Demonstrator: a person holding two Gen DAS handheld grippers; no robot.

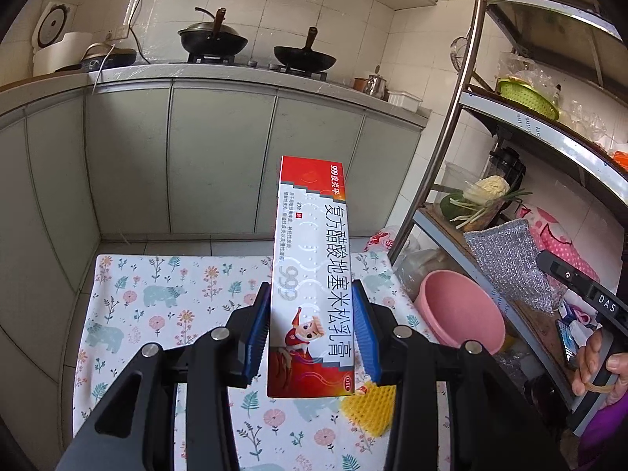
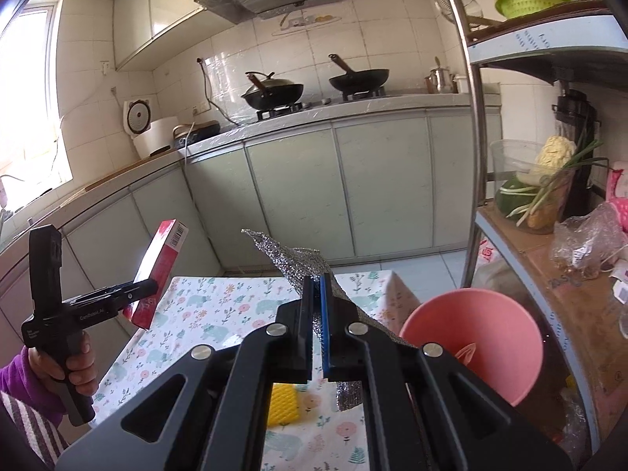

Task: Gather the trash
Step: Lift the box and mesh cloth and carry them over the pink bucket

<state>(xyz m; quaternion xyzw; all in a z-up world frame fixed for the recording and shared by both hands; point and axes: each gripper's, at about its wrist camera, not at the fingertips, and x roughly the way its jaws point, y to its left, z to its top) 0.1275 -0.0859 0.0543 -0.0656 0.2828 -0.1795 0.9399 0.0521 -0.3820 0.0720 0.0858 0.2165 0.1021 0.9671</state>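
A long red-and-white cardboard ointment box (image 1: 312,274) is clamped by the left gripper (image 1: 312,333) above the floral-clothed table (image 1: 165,314); light and crushable, it is best held across its flat faces. A limp silver mesh scouring cloth (image 2: 302,263) is pinched in the right gripper (image 2: 317,333) near the pink plastic basin (image 2: 471,337).

Both wrist views toward shared stove (image 1: 257,63)

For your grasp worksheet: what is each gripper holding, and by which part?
Left gripper: medicine box, clamped across its lower end. Right gripper: silver scouring cloth, pinched near its middle.

Bright window (image 2: 27,90) glare, fisheye-warped edges
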